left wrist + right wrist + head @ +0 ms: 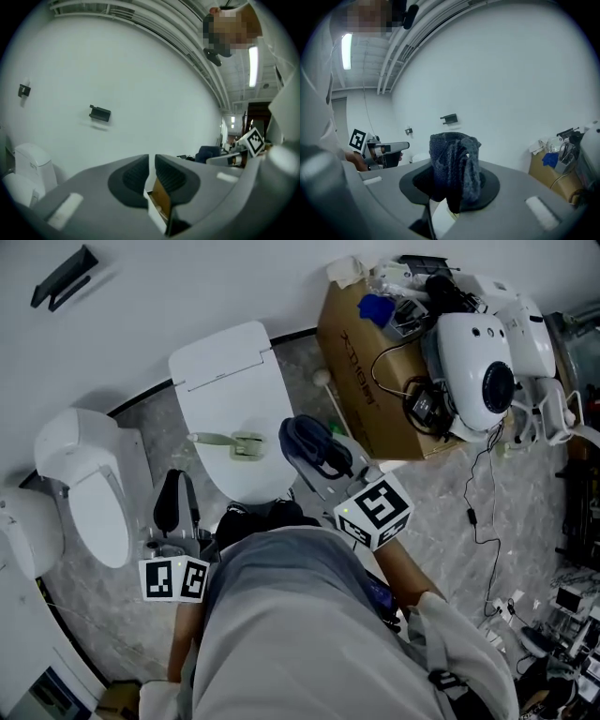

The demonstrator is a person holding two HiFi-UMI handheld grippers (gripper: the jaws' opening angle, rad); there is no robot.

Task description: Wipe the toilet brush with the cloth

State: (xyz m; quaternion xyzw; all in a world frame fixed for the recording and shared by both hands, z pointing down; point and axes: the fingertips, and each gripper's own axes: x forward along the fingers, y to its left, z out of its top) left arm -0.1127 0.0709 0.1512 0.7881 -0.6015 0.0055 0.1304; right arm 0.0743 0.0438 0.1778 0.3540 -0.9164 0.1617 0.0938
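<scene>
A pale green toilet brush (230, 443) lies flat on the closed white toilet lid (225, 371) in the head view. Just right of the brush head, my right gripper (323, 465) is shut on a dark blue cloth (305, 435). In the right gripper view the bunched cloth (454, 164) stands up between the jaws of the gripper (451, 190). My left gripper (174, 493) hangs at the toilet's left front, apart from the brush. Its jaws (151, 161) are together with nothing between them.
A second white toilet (89, 488) stands at the left. Right of the main toilet sit a cardboard box (366, 381) and white equipment (483, 362), with cables across the marbled floor. A black bracket (61, 277) hangs on the wall.
</scene>
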